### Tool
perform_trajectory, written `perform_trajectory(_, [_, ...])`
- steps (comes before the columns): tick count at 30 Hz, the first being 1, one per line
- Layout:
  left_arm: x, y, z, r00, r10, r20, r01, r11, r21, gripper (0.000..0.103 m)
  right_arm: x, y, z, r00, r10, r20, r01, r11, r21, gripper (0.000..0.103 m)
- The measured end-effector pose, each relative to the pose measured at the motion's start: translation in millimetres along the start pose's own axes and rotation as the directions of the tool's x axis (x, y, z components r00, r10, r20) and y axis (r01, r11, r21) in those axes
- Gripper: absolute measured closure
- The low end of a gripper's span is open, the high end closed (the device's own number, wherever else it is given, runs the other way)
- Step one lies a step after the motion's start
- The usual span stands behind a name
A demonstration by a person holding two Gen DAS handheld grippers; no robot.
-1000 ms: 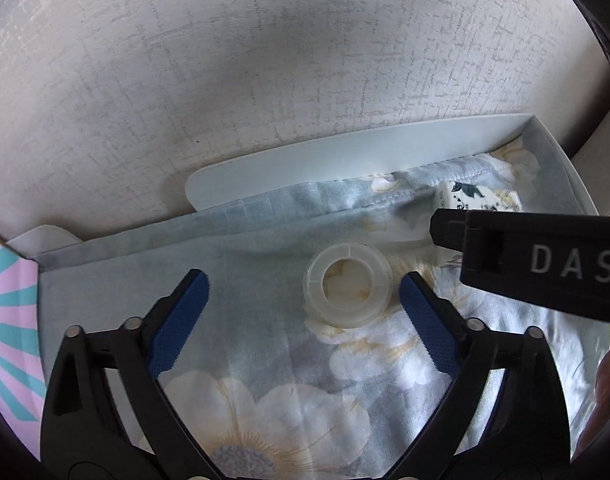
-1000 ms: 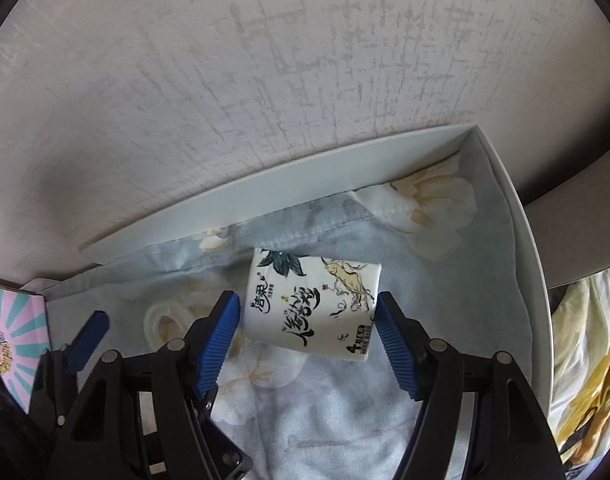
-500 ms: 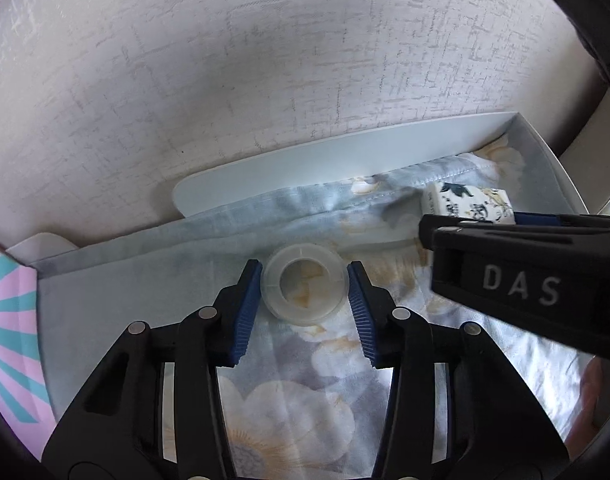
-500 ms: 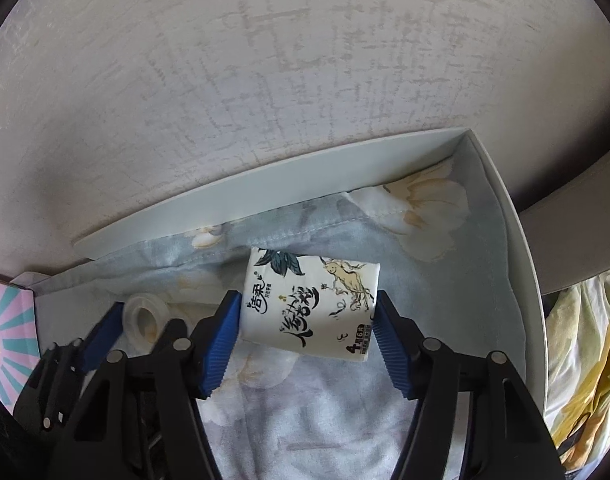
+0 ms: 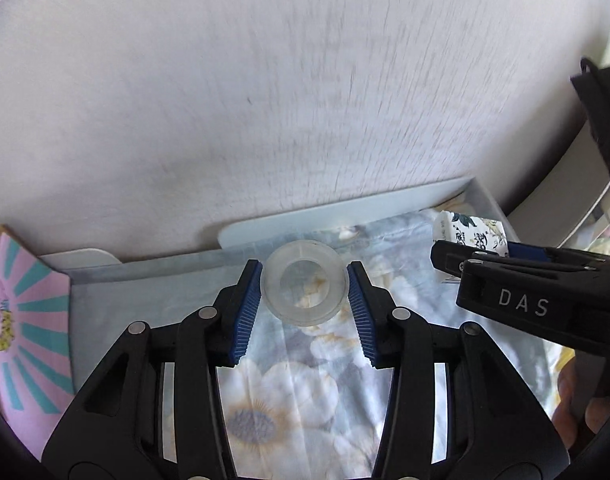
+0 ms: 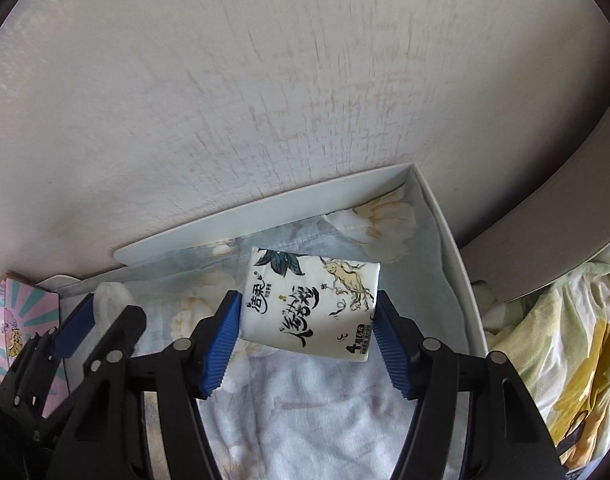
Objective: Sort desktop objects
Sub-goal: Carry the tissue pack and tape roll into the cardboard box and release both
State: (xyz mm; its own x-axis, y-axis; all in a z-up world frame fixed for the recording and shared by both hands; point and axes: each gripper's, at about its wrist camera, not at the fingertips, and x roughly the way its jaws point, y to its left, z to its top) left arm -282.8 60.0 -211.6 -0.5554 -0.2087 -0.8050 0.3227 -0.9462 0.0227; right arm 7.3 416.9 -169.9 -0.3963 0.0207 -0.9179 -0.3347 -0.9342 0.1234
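A clear tape roll [image 5: 304, 283] sits between the blue pads of my left gripper [image 5: 304, 284], which is shut on it and holds it above the floral cloth [image 5: 305, 380]. My right gripper [image 6: 307, 320] is shut on a white tissue pack [image 6: 311, 306] with black calligraphy, lifted over the cloth. In the left wrist view the right gripper [image 5: 545, 292] shows at the right with the tissue pack [image 5: 471, 232] beyond it. In the right wrist view the left gripper [image 6: 65, 332] shows at the lower left with part of the tape roll [image 6: 111, 300].
The cloth lies in a shallow white tray [image 6: 445, 236] against a pale textured wall [image 5: 285, 100]. A pink and teal striped box [image 5: 21, 320] stands at the left, also in the right wrist view [image 6: 21, 320]. Yellow floral bedding [image 6: 565, 340] lies right of the tray.
My left gripper closed on the tape roll and lifted it off the cloth. My right gripper closed on the tissue pack and raised it slightly.
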Motion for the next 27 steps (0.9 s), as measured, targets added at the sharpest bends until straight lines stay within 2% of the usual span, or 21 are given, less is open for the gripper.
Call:
perform_trajectory(4, [-30,7,2,1.000,-0.018,0.024,0.018,1.000,-0.015,0.063,-23,-2,-4,1.000,0.021,0.018,-0.021,1.000,0.009,0.043])
perform_trajectory(9, [-75,34,11,0.999,-0.011,0.044,0.013,0.999,-0.049,0.063,-36,57,43,0.998,0.048,0.038,-0.047,0.999,-0.021,0.043])
perform_trajectory(13, [-125,62,6,0.995,0.022,0.099,-0.015,0.998,-0.062,0.063,-56,90,46,0.994,0.093,0.064,-0.088,0.993,-0.079,0.043])
perform_trajectory(16, [-152,80,2,0.992,0.075,0.102,-0.069,0.996,-0.062,0.063,-77,121,45,0.987,0.145,0.074,-0.134,0.982,-0.131,0.043])
perform_trajectory(22, [-208,153,-19,0.989,0.140,0.048,-0.128,0.973,-0.192,0.063,-100,208,35,0.966,0.245,0.083,-0.208,0.926,-0.317,0.043])
perform_trajectory(24, [-214,172,-32,0.982,0.185,0.036,-0.173,0.960,-0.219,0.063,-104,237,27,0.959,0.275,0.073,-0.230,0.899,-0.372,0.043])
perform_trajectory(27, [-223,200,-54,0.966,0.260,-0.004,-0.255,0.944,-0.209,0.063,-101,284,18,0.944,0.327,0.045,-0.274,0.853,-0.443,0.043])
